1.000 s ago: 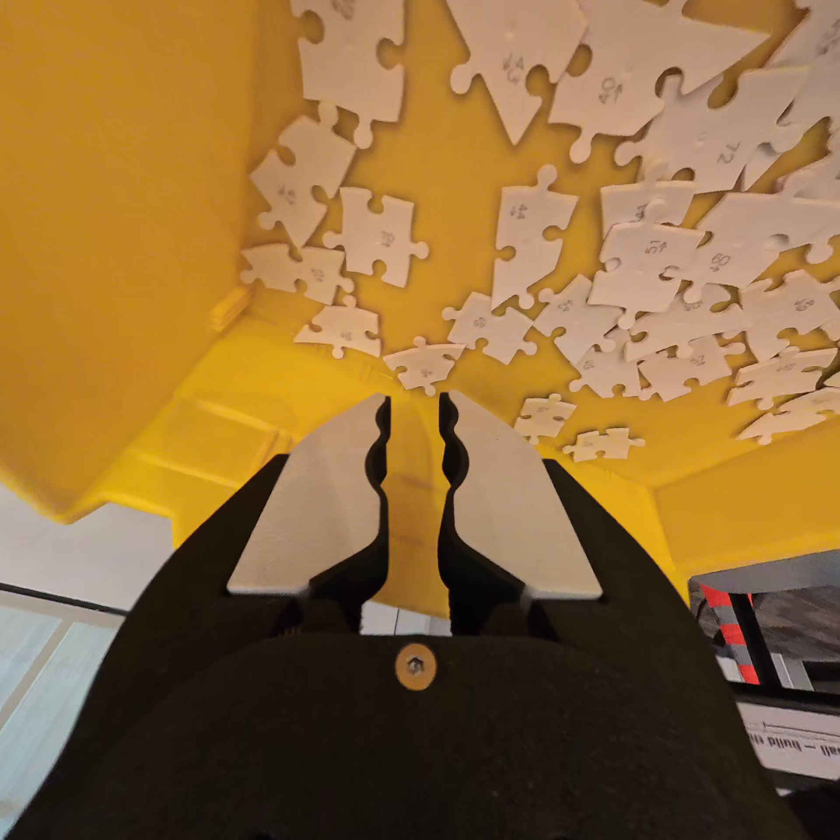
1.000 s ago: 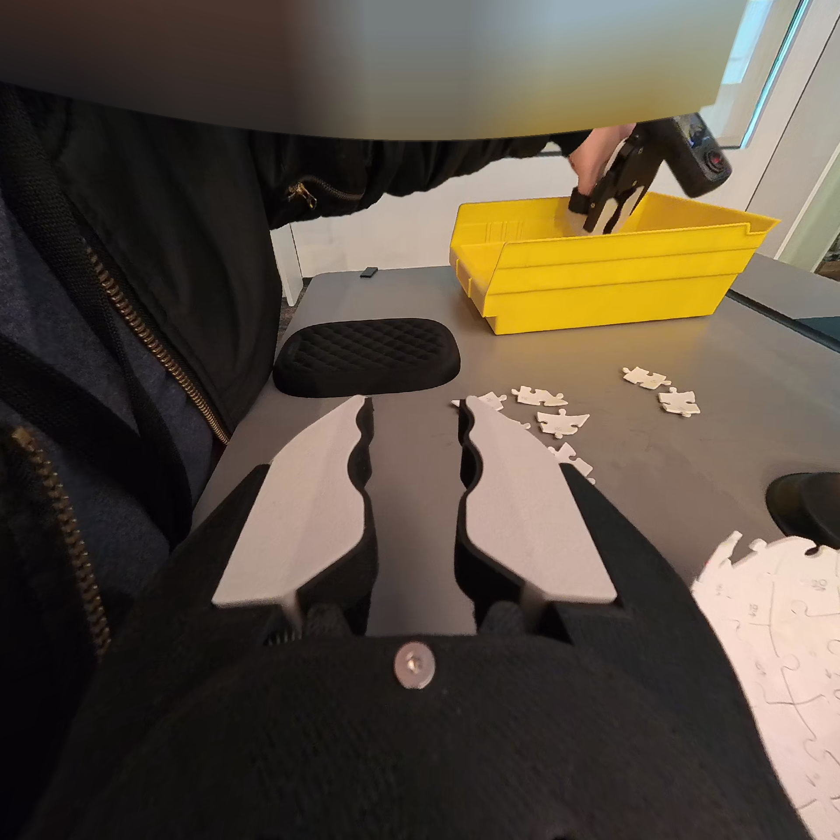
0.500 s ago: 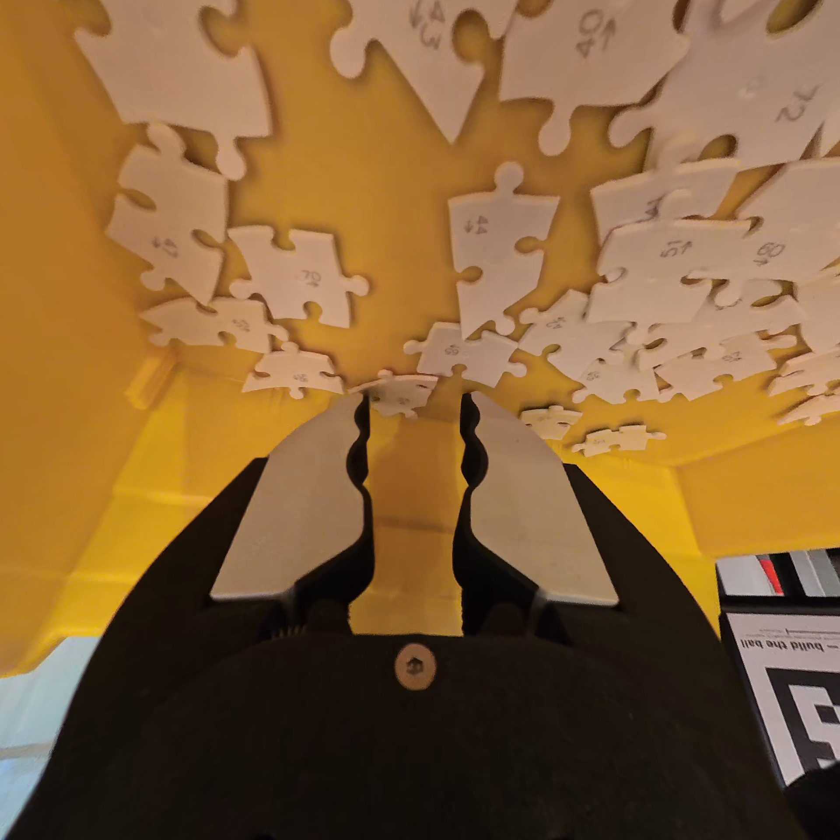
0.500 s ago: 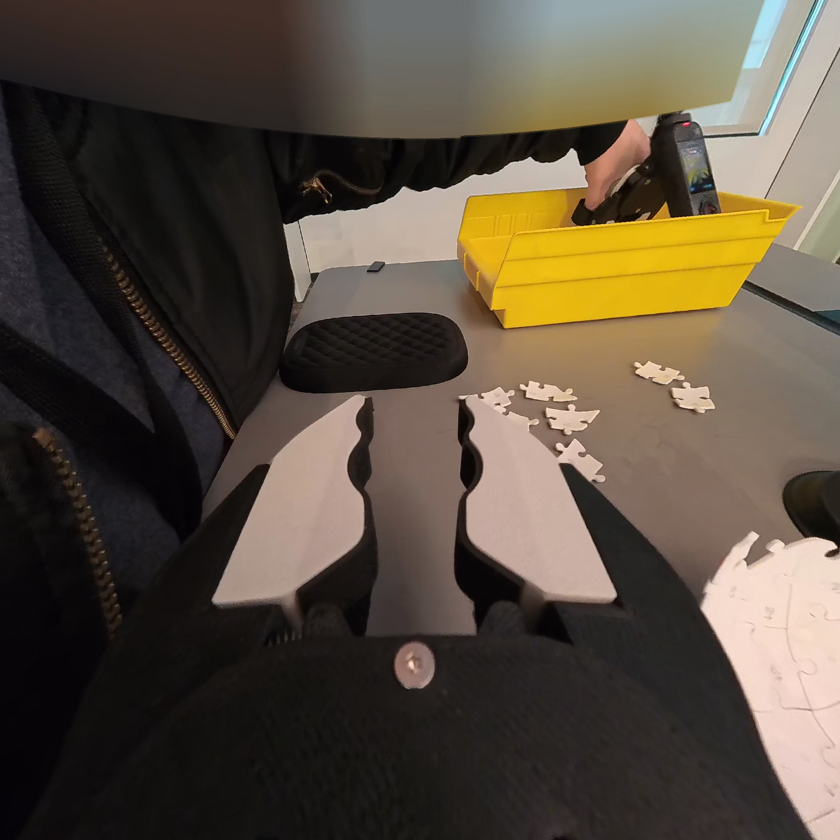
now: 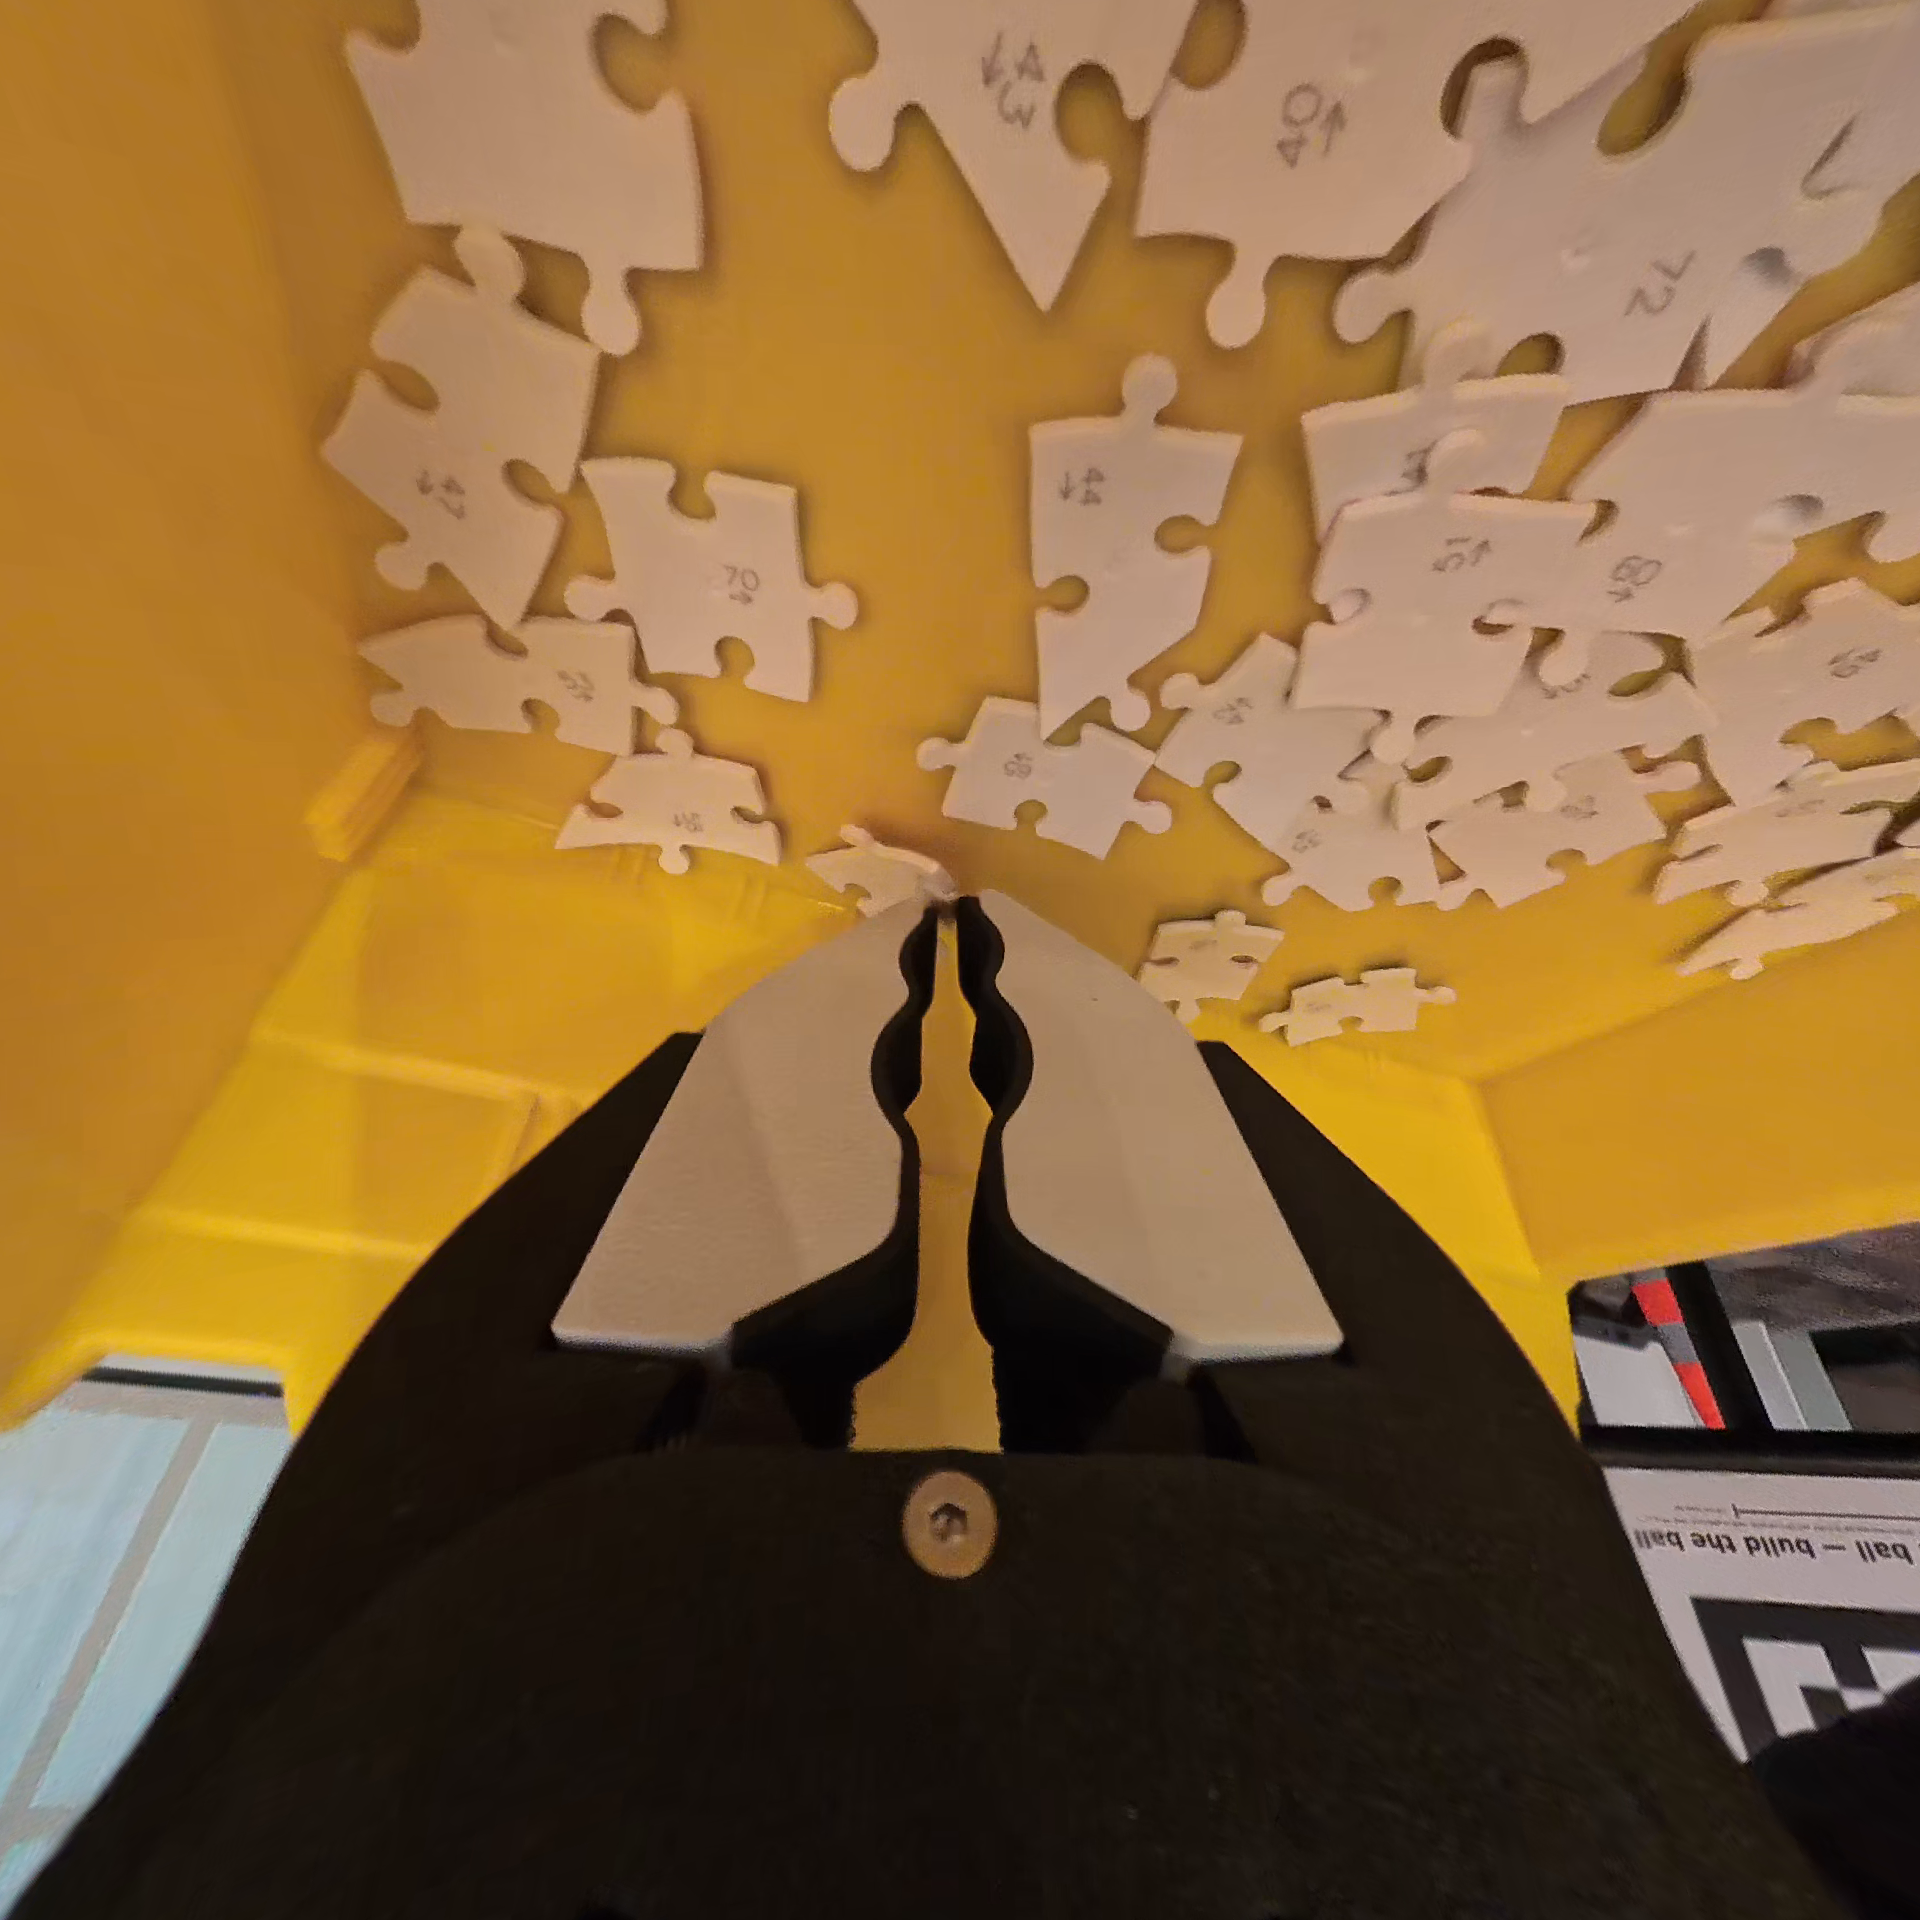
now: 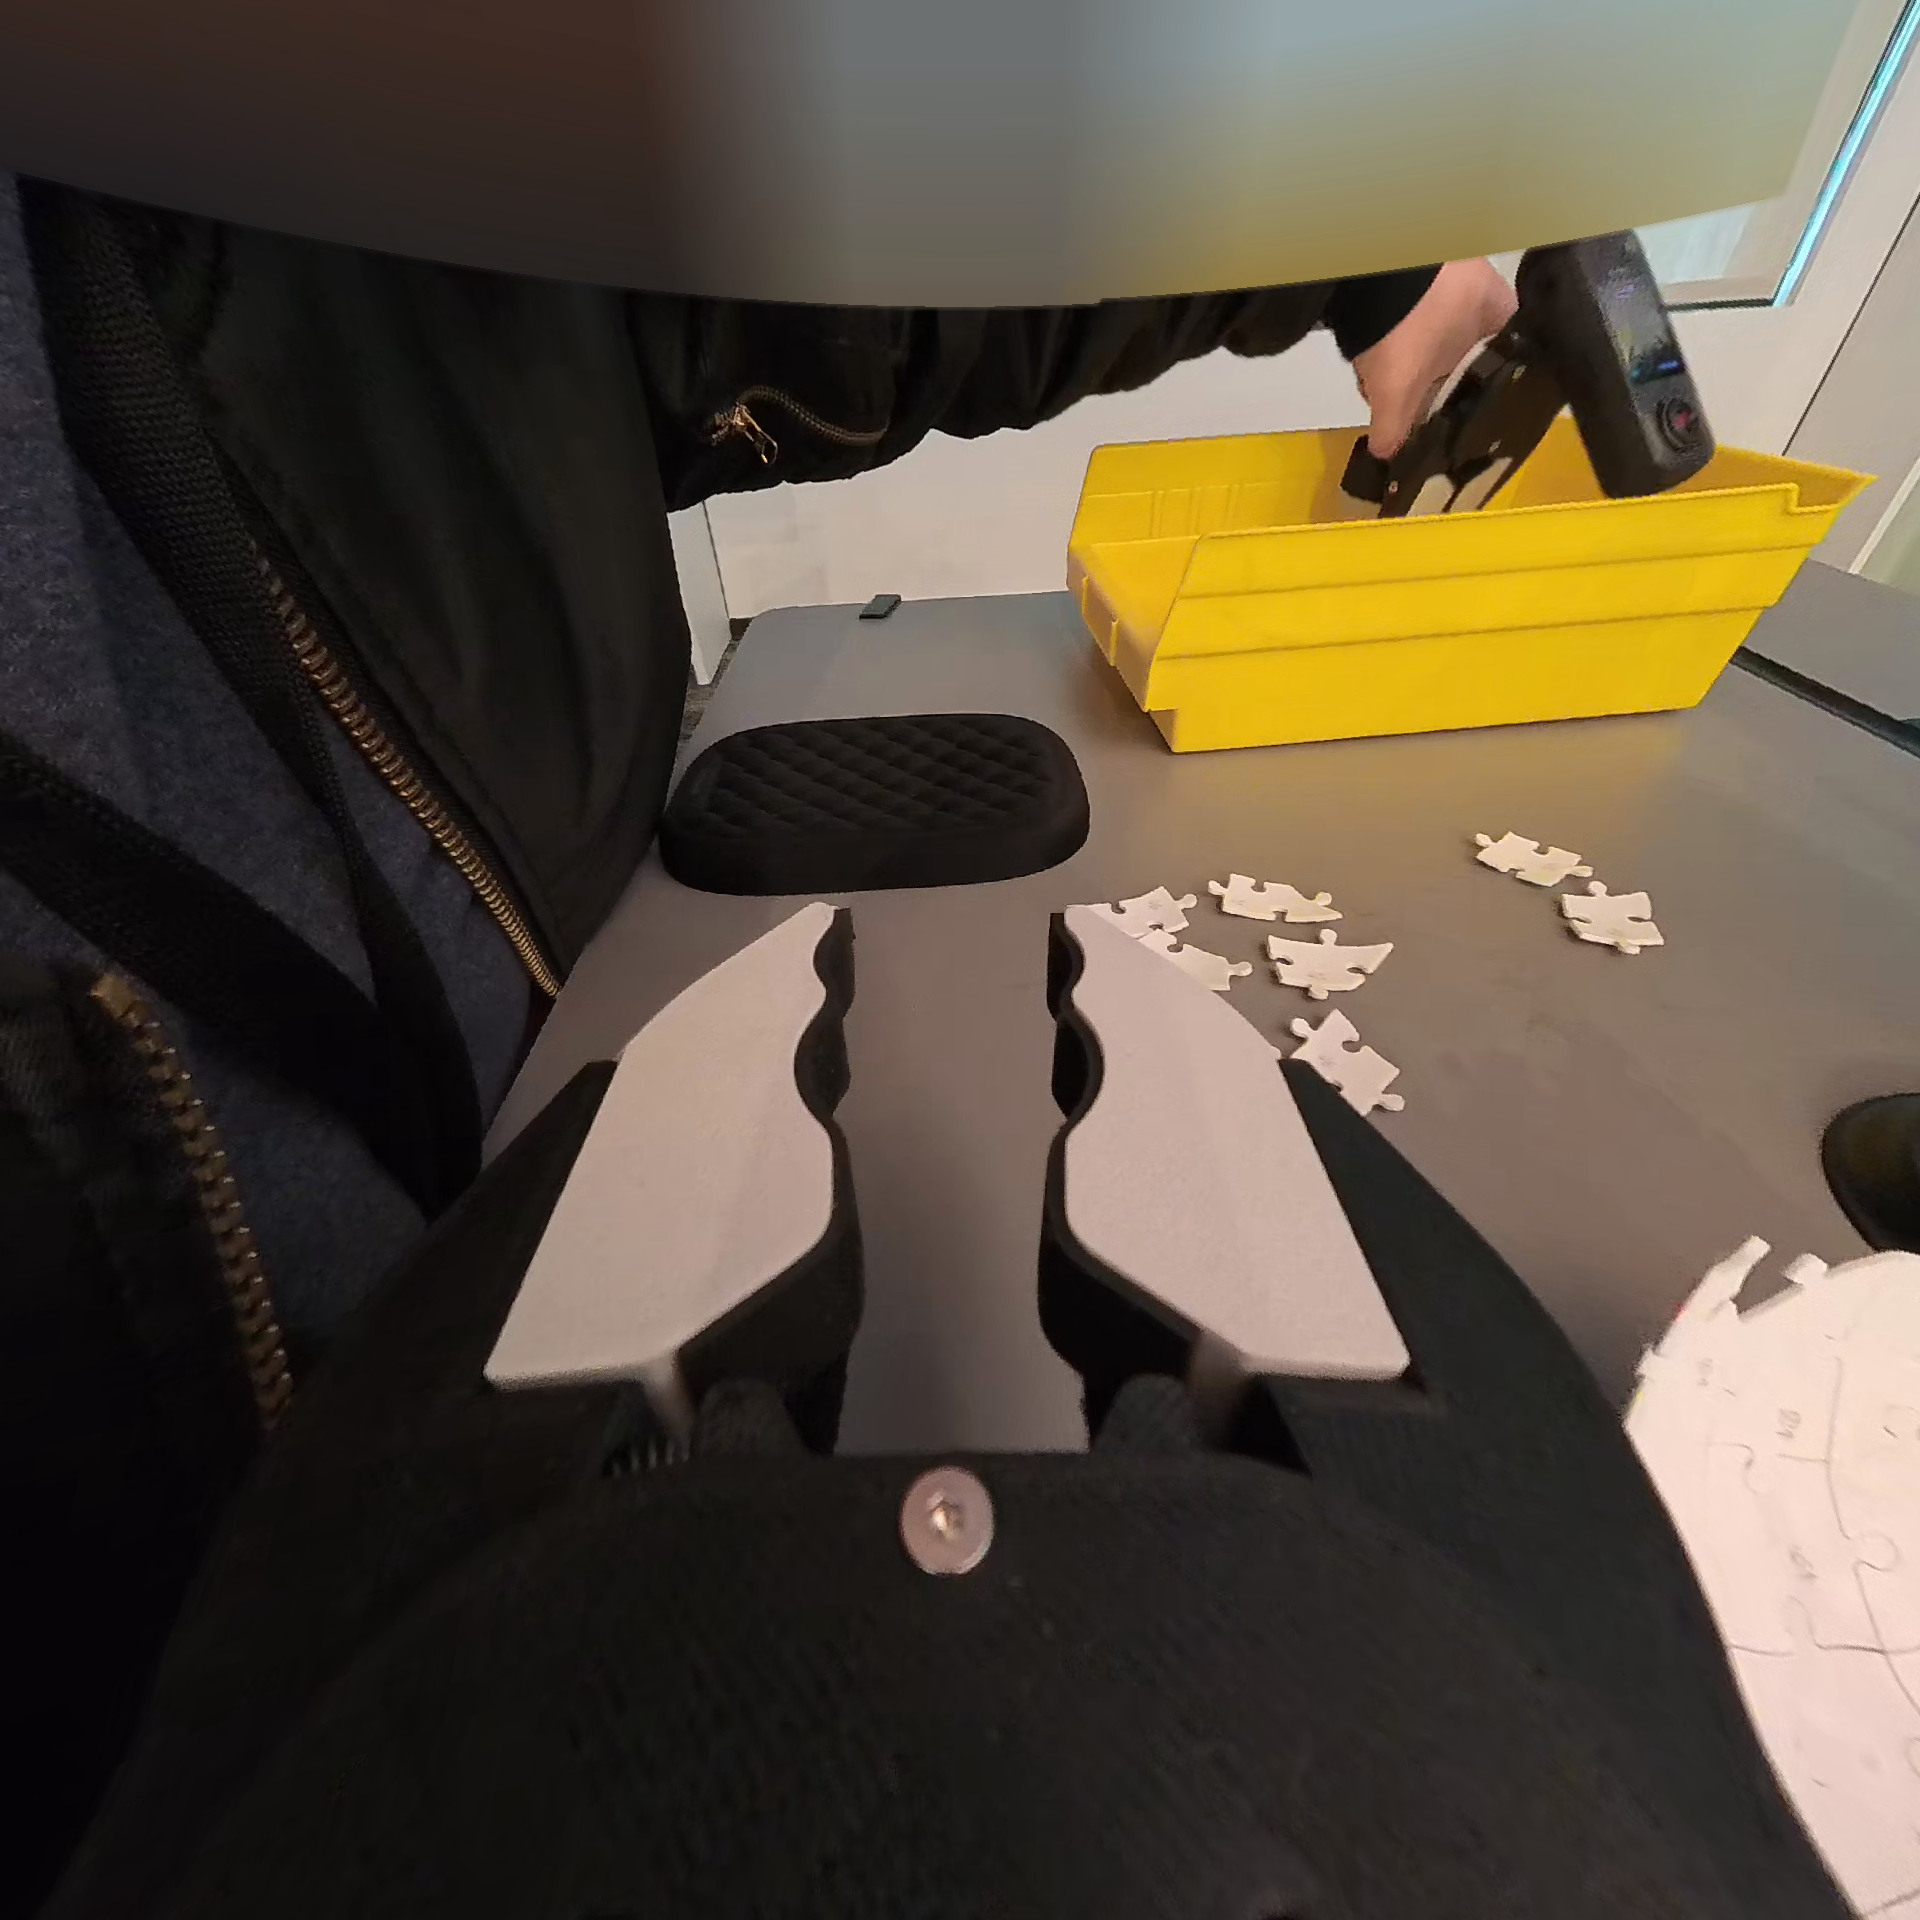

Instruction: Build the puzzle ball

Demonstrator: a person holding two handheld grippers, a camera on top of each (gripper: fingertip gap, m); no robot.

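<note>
Now white puzzle piece (image 5: 878,871), left gripper (image 5: 945,906) pinching

Hidden, cropped and unreadable parts around the yellow bin (image 6: 1455,623)

Seen from the right wrist, the bin's near wall hides the left gripper's (image 5: 945,906) fingertips and every piece inside; the partly built puzzle ball (image 6: 1808,1558), well apart from the bin, is cut by the right and bottom edges, and a black object (image 6: 1881,1174) between them by the right edge. Inside the bin, the top-row puzzle pieces (image 5: 540,125) run off the frame, and the pinched piece (image 5: 878,873) is mostly behind the tips, its marking too small to tell.
</note>
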